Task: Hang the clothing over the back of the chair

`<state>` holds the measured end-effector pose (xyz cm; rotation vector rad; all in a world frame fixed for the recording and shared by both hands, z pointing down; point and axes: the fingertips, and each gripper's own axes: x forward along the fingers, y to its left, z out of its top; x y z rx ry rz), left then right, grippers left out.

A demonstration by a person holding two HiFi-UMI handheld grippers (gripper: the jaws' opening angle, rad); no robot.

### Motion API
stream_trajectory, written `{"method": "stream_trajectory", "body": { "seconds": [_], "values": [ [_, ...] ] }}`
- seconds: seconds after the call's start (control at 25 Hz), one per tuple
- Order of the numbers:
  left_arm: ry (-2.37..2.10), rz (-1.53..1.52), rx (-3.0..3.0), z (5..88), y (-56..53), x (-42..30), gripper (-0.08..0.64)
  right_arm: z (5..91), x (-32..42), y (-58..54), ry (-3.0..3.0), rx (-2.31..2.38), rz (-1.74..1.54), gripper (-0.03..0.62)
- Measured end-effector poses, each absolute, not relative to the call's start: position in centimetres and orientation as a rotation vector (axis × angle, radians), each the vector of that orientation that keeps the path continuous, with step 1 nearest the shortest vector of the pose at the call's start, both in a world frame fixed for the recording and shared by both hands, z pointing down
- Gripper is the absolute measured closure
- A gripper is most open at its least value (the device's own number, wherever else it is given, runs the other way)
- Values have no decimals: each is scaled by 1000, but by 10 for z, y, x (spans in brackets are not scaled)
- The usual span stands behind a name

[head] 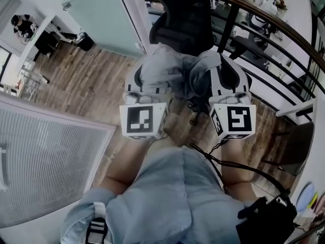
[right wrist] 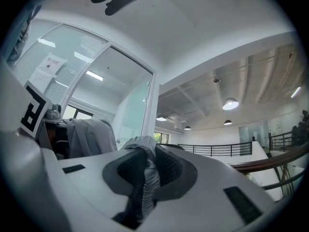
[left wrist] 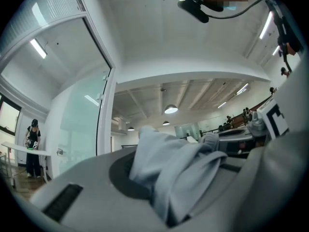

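In the head view a light grey garment (head: 175,67) hangs bunched between my two grippers, just in front of the black mesh office chair (head: 185,14). My left gripper (head: 152,75) is shut on a thick fold of the garment (left wrist: 169,173), which spills out over its jaws. A ribbed edge of the same garment (right wrist: 143,175) is pinched by my right gripper (head: 208,72), which is shut on it. Both point a little above level, towards the chair's backrest. The cloth hides the fingertips in the head view.
A dark curved railing (head: 269,32) runs behind and right of the chair. A glass wall (head: 101,14) stands at the left, with wood floor (head: 86,80) below. A white slatted panel (head: 45,156) lies at my left. A person (head: 23,24) stands far off by a desk.
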<state>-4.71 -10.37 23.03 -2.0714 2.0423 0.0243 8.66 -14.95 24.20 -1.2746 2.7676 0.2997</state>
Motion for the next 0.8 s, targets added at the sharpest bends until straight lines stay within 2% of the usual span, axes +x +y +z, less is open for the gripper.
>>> {"method": "stream_trajectory", "body": {
  "seconds": [0.48,0.8],
  "values": [
    [2034,43,-2152,260,-166,-92,523,272,30,-202,2807,-1306,314,541],
    [2038,71,-2190,258,-208,-134,523,262,-13,-239,2815,-1315,344,541]
  ]
}}
